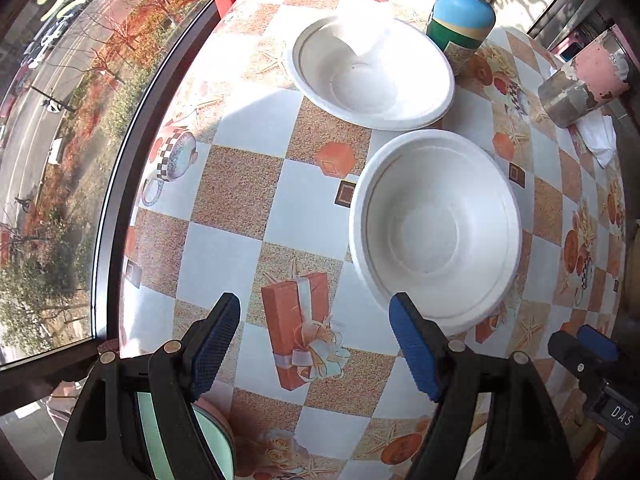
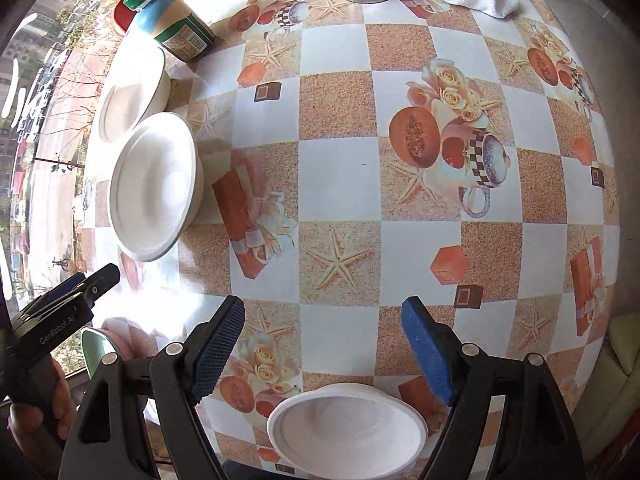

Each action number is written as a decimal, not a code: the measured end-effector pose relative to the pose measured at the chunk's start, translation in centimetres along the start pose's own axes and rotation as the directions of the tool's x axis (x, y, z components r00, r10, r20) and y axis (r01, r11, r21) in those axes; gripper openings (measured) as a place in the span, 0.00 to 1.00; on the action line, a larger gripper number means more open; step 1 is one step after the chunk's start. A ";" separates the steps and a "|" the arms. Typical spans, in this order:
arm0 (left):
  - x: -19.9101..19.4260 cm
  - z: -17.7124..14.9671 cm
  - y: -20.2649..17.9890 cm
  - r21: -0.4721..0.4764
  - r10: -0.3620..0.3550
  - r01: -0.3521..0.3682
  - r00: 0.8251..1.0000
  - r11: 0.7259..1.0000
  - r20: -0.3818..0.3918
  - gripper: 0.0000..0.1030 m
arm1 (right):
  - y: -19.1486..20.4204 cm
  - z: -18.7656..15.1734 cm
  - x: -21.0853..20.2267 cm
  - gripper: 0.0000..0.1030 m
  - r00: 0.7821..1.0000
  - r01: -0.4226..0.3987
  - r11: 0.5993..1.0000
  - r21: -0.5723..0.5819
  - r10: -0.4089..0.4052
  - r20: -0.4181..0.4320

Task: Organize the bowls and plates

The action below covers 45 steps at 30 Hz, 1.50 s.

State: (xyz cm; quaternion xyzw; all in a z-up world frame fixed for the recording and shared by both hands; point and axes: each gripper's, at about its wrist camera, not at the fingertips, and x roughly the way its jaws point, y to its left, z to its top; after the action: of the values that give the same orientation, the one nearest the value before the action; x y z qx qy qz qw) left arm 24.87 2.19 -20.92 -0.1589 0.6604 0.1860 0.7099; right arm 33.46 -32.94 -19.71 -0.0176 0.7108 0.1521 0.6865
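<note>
Nothing looks stacked yet: three white foam bowls (image 1: 436, 228) sit apart on the tabletop (image 1: 240, 192), both grippers' (image 1: 316, 344) jaws spread and empty.

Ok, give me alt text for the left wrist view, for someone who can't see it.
Open left gripper hovers over a checkered tablecloth, empty, with two white bowls ahead: near bowl, far bowl. A green-capped bottle stands behind the far bowl.

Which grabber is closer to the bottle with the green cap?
Left, I think. The left gripper faces the bottle past two bowls. The right gripper sits further over, with the bottle far off to its left.
</note>
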 end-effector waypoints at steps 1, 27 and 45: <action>0.1 0.5 0.0 -0.008 0.002 -0.002 1.000 1.000 0.003 0.78 | 1.6 0.3 0.7 0.79 1.000 -0.001 1.000 -0.015 0.001 0.001; 5.0 2.9 -0.8 0.086 -0.066 0.071 0.996 0.994 -0.059 0.25 | 11.3 6.7 8.7 0.23 0.992 -0.114 0.993 -0.018 0.113 -0.064; 4.1 -15.3 2.5 0.163 -0.025 0.058 0.980 0.985 -0.199 0.33 | 20.0 -9.5 11.1 0.15 0.973 -0.040 0.976 -0.215 -0.011 -0.231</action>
State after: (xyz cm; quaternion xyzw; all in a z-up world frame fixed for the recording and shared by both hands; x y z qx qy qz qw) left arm 10.48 -2.65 -26.12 -0.1300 0.7370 0.0982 0.6560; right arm 18.91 -14.10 -26.61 -0.1051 0.7650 0.2309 0.5919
